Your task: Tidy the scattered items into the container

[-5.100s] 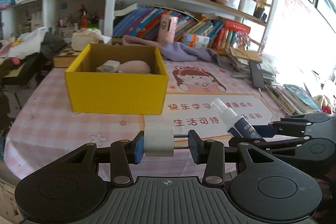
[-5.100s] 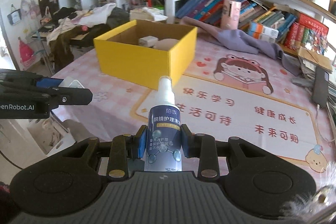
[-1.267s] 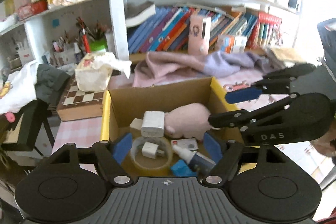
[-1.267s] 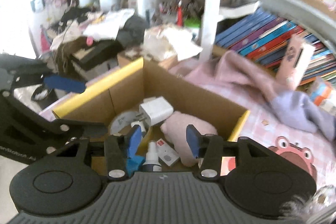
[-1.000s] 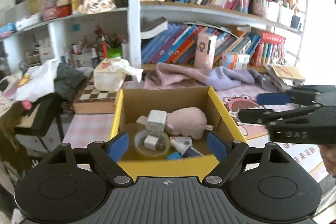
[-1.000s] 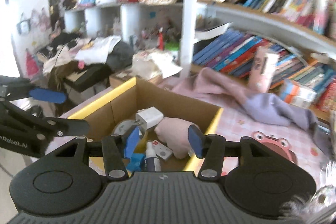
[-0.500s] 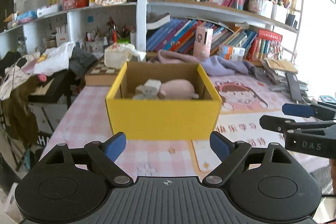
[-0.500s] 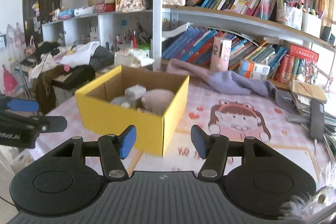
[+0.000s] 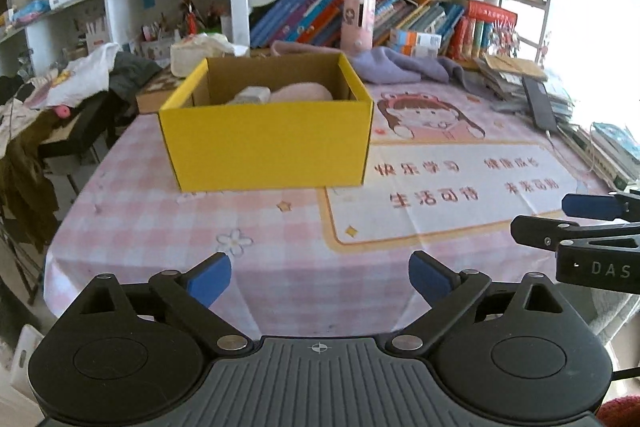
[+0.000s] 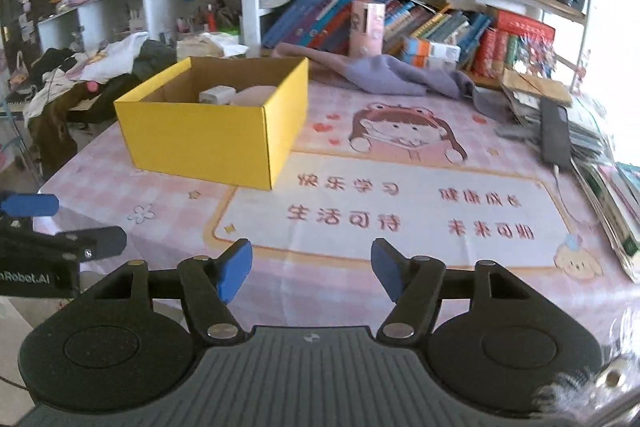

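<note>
Home study; crammed bookshelves; cartoon tablecloth.

Left gripper jaws opening, nothing between them; yellow box well ahead on tabletop, right gripper off to the right.

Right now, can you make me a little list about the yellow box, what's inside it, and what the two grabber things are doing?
box: yellow cardboard box, open top, standing on the pink checked tablecloth
inside: a white charger block beside a pink soft thing; the rest is hidden by the wall
left hand-held gripper: empty, jaws opening
right hand-held gripper: empty, jaws opening
tablecloth in front of the box: no loose items in view
</note>
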A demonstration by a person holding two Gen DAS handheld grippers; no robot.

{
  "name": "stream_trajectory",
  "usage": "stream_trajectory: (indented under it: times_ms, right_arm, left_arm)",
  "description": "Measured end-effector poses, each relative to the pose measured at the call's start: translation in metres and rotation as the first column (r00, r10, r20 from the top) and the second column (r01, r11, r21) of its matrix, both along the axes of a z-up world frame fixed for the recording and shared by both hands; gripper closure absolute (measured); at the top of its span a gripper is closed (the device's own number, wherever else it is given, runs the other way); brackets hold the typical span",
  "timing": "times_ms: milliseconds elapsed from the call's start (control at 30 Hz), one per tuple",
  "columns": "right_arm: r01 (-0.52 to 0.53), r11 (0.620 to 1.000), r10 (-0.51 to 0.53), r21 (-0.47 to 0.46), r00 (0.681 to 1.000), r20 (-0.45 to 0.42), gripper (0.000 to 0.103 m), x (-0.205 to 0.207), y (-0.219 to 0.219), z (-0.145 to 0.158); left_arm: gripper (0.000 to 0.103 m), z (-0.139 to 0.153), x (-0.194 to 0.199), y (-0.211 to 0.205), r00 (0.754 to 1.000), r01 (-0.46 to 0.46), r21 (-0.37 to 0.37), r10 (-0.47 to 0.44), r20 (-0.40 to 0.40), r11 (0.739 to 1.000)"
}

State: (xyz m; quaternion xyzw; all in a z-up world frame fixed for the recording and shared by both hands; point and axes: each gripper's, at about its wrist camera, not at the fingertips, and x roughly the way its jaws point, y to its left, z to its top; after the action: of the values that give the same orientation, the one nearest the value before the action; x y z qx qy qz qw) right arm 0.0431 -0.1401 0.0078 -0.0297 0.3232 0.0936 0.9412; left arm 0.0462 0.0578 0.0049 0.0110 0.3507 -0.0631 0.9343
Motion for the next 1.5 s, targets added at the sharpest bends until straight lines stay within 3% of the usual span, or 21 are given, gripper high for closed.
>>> stream_trajectory:
  times_ms: [167,533,833,1500]
  right_arm:
    - [0.003,1.0,-0.003,-0.009,1.0,-0.025,0.029,-0.002,-0.003,-0.005]
    - [-0.002,1.0,0.001,-0.021,0.998,-0.065,0.004,0.002,-0.008,-0.007]
    - [-0.009,1.0,0.007,-0.026,0.996,-0.087,0.001,0.006,-0.006,-0.01]
    - [0.039,0.999,-0.041,-0.024,0.996,-0.083,0.0,0.0,-0.014,-0.01]
  left_arm:
    - [0.006,-0.006,0.003,-0.001,0.999,-0.031,0.002,0.031,-0.04,1.0]
    - [0.0,-0.007,0.004,-0.006,0.997,-0.053,0.013,0.053,-0.051,0.999]
    - [0.0,-0.01,0.006,-0.003,0.995,-0.06,0.009,0.06,-0.078,0.998]
    - [0.0,-0.014,0.008,-0.009,0.993,0.012,-0.028,-0.015,-0.118,1.0]
